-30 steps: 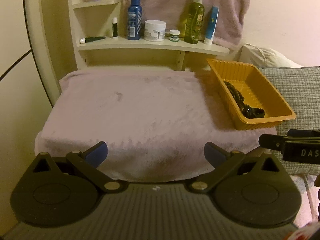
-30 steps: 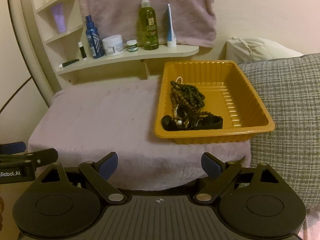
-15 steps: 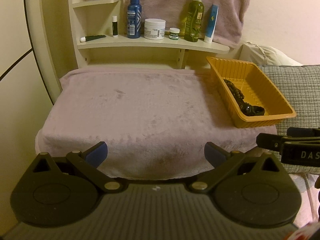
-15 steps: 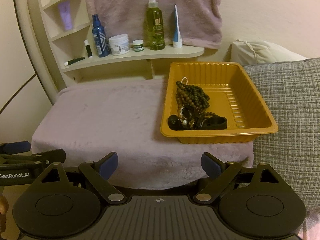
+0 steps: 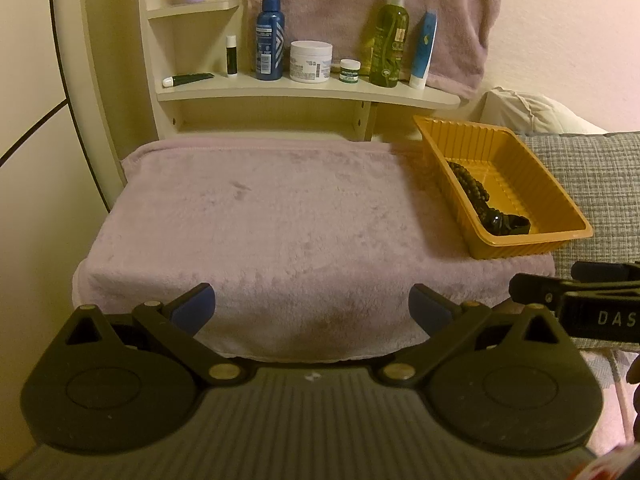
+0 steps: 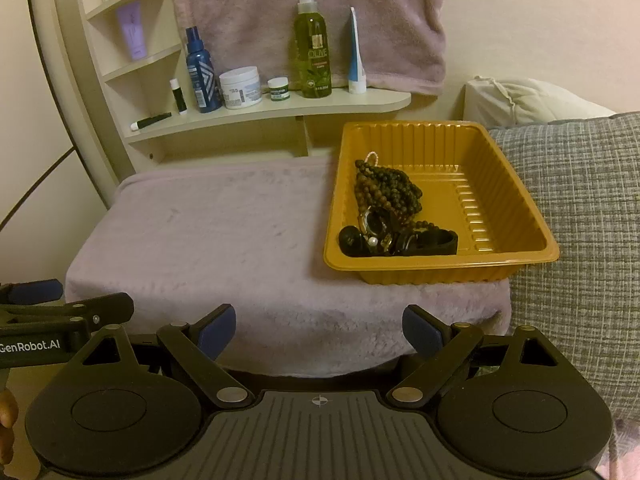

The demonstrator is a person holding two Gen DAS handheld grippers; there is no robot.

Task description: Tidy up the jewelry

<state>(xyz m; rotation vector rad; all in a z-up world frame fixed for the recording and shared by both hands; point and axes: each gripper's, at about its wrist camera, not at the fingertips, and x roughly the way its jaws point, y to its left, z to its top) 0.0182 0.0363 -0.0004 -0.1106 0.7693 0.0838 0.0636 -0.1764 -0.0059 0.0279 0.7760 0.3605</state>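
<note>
Nearest each camera, the left gripper (image 5: 312, 304) and the right gripper (image 6: 318, 326) both hover at the front edge of the pink towel (image 5: 272, 216) with jaws spread wide and nothing between the pads. Farther on, ahead and slightly right of the right gripper, the orange plastic tray (image 6: 516, 216) sits on the towel's right end, well apart from both tools. Its tangle of dark bead strands (image 6: 386, 190) and a watch (image 6: 374, 222) lies along the tray's left side, running near to far, so the right gripper seems the nearer one.
</note>
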